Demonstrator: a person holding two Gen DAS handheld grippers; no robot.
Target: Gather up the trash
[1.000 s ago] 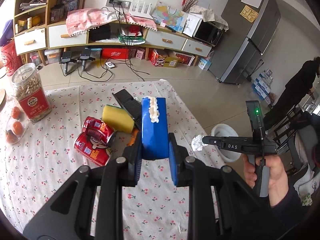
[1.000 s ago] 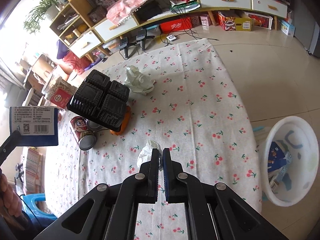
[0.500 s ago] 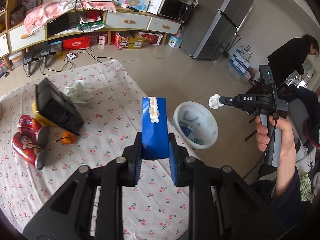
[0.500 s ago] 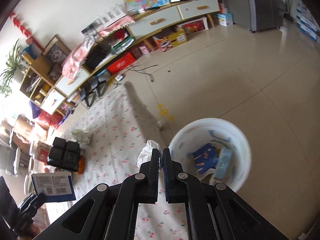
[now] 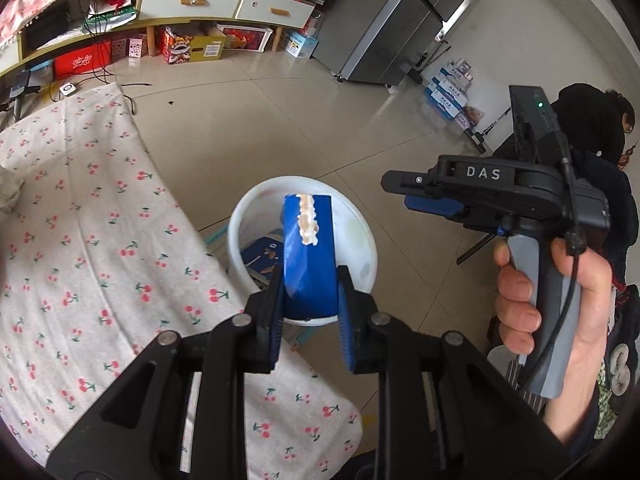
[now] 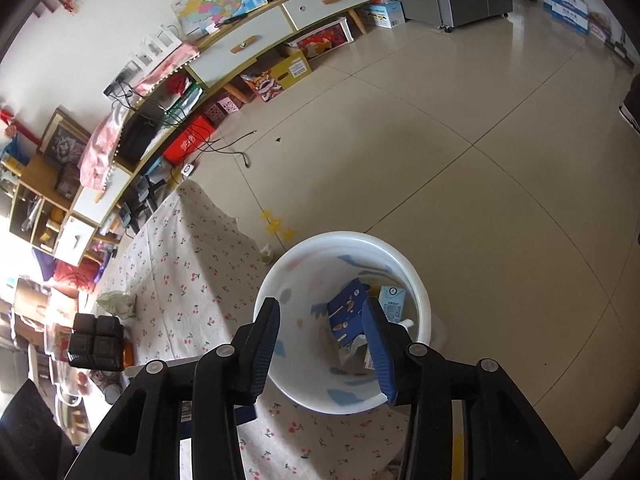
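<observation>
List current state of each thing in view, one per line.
left tongs: shut on blue carton, over the bin
blue carton: held upright, torn top showing
right tongs: opening, nothing between them, above the bin
white bin: on the floor by the table, part-filled with cartons
crumpled tissue: lying on the tablecloth
black tray: resting on the table

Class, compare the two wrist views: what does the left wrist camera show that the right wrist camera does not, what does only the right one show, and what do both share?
Only the left wrist view shows the blue box clamped in the left tool, and the hand holding the right tool. Only the right wrist view shows the right tool from behind, its jaws opening with nothing between them, and the black tray on the table. Both show the white bin holding cartons, and the cherry-print tablecloth.
</observation>
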